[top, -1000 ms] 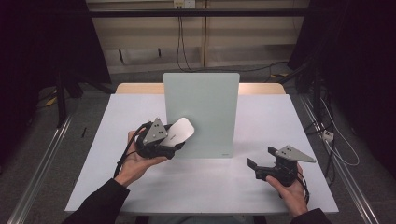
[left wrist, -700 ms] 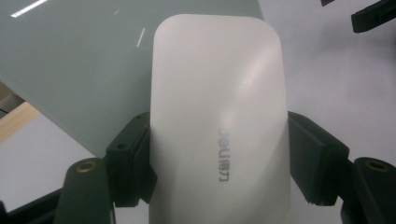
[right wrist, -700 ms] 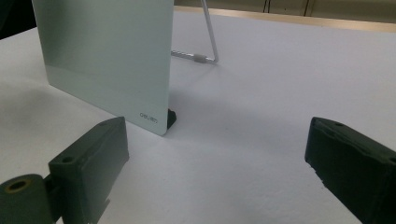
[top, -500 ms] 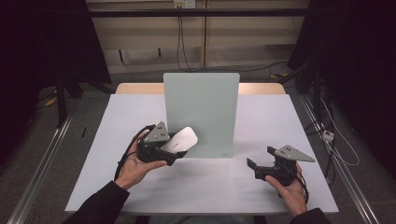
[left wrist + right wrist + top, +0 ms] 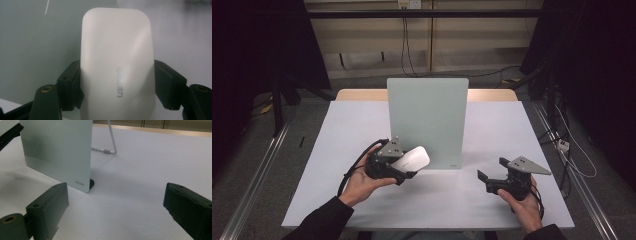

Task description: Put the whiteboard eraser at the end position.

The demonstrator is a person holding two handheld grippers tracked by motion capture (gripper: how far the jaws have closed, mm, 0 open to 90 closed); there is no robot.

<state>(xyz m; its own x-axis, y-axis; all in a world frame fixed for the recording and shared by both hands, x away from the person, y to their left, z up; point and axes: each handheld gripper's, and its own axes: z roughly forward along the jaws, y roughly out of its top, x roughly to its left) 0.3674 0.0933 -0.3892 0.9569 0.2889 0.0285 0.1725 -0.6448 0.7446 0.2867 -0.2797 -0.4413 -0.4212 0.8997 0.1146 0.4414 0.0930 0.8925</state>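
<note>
**A:** High view: the left gripper [image 5: 404,167] clamps a white eraser block [image 5: 411,160] just above the table [image 5: 337,150], right in front of the upright glass board [image 5: 428,120]. Which way does the block lie?

**B:** Its long axis runs along the jaws, up and to the right in this view, and its rounded free end points at the lower left part of the board. The right gripper [image 5: 487,180] rests low on the table to the right, well apart from the board, with nothing between its jaws.

**A:** Left gripper view: the eraser block [image 5: 116,67] stands lengthwise between the two black pads [image 5: 71,85], which press its long sides low down. Risk?

**B:** The shell looks smooth and most of it overhangs the pads, so a push against the board [image 5: 32,50] could, I judge, lever it loose or twist it in the grip.

**A:** Right gripper view: jaws stand wide with only bare table [image 5: 150,170] between them; the board [image 5: 56,150] leans on a thin wire stand [image 5: 110,142] behind.

**B:** That prop is the other worry: a hard press from the front might slide or tip the board back, since the free gripper is not steadying it
</note>
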